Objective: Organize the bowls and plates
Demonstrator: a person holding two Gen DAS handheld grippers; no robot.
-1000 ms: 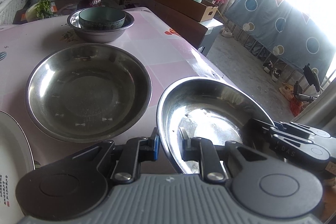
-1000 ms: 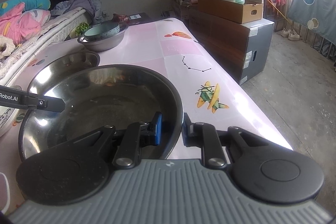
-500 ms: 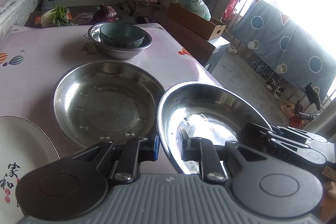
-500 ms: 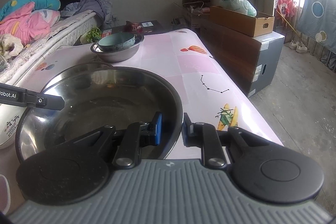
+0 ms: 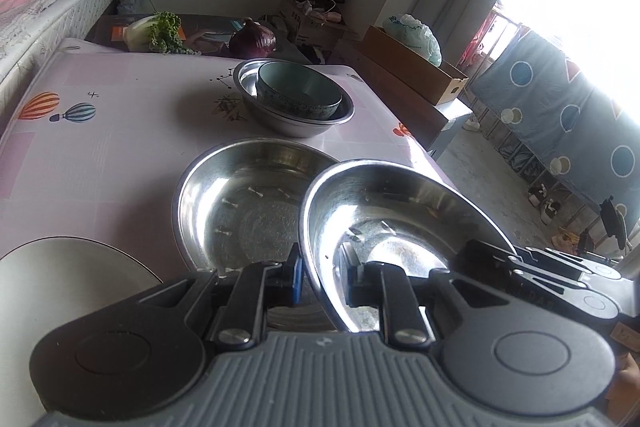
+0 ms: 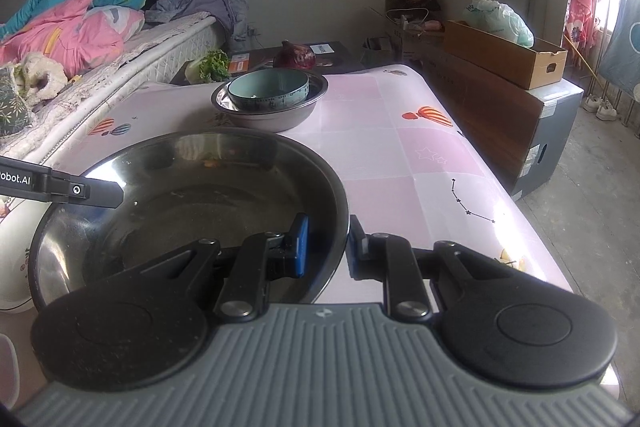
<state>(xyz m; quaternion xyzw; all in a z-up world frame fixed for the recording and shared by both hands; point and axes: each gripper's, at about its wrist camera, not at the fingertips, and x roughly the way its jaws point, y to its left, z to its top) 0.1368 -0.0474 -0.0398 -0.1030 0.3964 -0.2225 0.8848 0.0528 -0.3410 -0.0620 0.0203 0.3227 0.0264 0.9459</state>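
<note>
Pinching opposite rims of one steel plate, the left gripper and right gripper hold it between them, jaws narrow. At its ten o'clock a second steel plate lies partly covered; at twelve, a teal bowl sits inside a steel bowl. One white plate lies at nine on the table.

A shiny steel plate is held off the table, tilted, its rim overlapping the near edge of a second steel plate lying flat on the pink cloth. Behind them a teal bowl sits inside a steel bowl. A white plate lies at the near left.
</note>
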